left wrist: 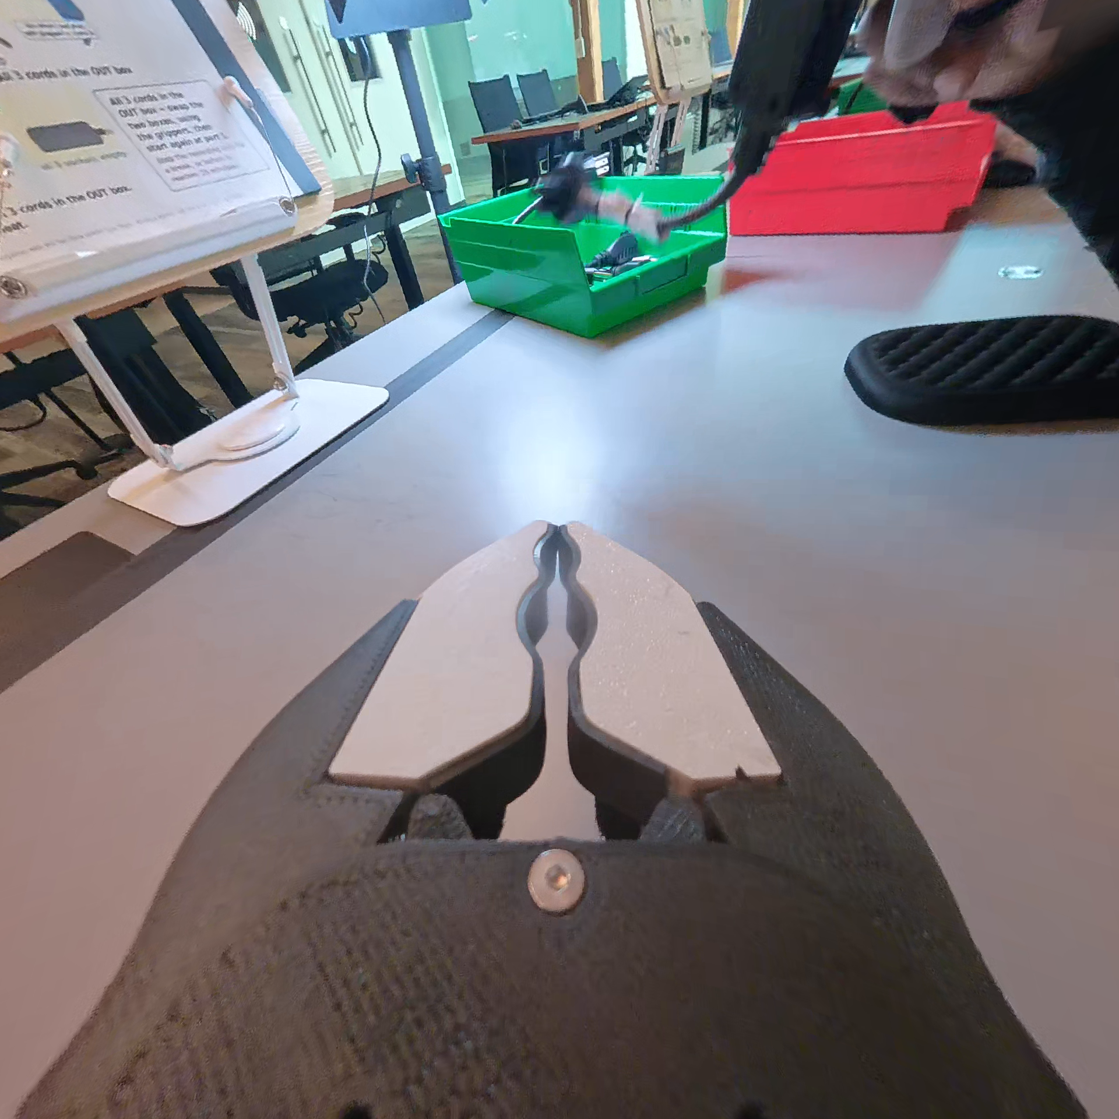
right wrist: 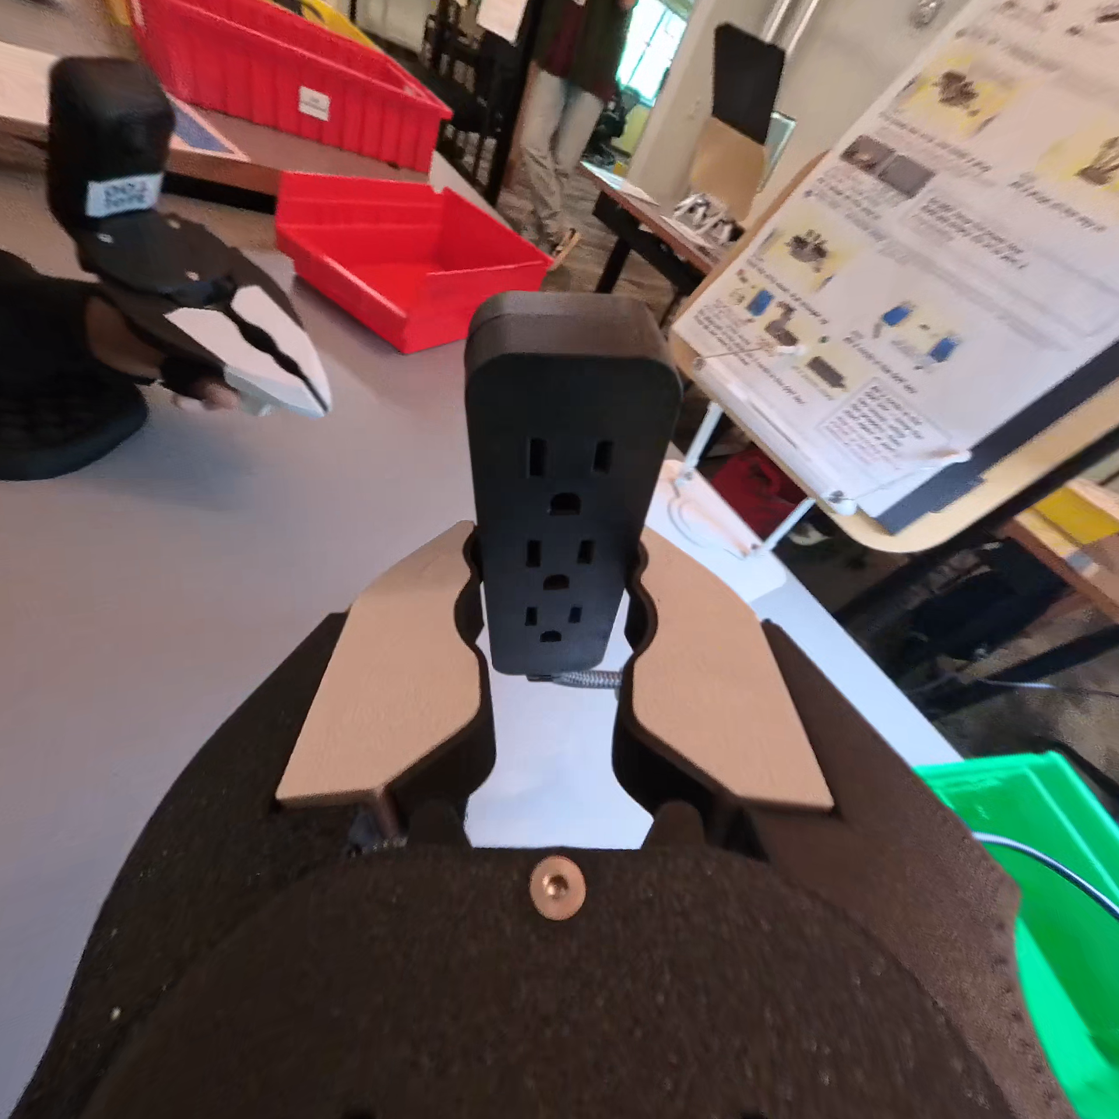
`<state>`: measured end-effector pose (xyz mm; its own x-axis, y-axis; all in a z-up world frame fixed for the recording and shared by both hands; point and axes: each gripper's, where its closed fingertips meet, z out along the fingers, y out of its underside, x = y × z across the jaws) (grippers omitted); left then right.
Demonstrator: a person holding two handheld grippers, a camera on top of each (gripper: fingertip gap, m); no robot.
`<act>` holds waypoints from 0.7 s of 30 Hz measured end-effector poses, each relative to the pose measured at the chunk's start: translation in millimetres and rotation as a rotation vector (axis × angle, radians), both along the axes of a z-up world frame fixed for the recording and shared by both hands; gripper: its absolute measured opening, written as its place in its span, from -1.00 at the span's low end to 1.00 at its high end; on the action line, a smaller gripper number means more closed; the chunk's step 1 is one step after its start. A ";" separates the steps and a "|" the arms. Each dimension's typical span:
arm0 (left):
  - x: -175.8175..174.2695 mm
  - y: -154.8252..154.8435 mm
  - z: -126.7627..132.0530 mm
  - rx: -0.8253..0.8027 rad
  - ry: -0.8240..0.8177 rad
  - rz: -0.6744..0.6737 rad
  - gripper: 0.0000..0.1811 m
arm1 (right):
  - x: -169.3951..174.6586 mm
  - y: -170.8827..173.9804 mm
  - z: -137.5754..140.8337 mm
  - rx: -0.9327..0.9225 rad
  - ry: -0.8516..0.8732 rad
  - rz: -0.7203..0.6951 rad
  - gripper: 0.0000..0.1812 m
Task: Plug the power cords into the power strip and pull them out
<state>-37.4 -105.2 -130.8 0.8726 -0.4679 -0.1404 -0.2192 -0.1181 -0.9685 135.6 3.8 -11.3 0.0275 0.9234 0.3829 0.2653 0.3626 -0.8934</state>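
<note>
My right gripper [right wrist: 557, 545] is shut on a black power strip [right wrist: 569, 460] and holds it off the grey table [right wrist: 242, 575]. Its three sockets face me and nothing is plugged into them. In the left wrist view the strip [left wrist: 781, 72] is at the top right. Its cable [left wrist: 696, 209] hangs down to a blurred plug end [left wrist: 566, 181] over the green bin [left wrist: 545, 272]. Dark cords lie in that bin. My left gripper [left wrist: 558, 527] is shut with nothing between its fingers, low over the table. It also shows in the right wrist view [right wrist: 266, 357], at the left.
A red bin [right wrist: 412, 266] stands behind the strip, with a larger red bin [right wrist: 290, 79] farther back. A black ribbed pad [left wrist: 993, 369] lies on the right. An instruction board on a white stand [left wrist: 242, 448] is at the left. The green bin's corner [right wrist: 1041, 848] is near my right gripper. Across from one pair of fingers to the other is roughly 25 cm.
</note>
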 end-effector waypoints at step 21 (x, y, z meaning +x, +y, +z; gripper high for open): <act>2.8 0.6 -21.3 -0.109 0.017 -0.012 -1.00 | 83.3 331.9 -124.7 0.466 -0.896 -0.490 -0.50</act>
<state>-34.6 -104.6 -152.1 0.8646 -0.4918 -0.1031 -0.2378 -0.2197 -0.9461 218.9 335.7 -136.0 -0.1106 0.6497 0.7521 0.9496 0.2924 -0.1129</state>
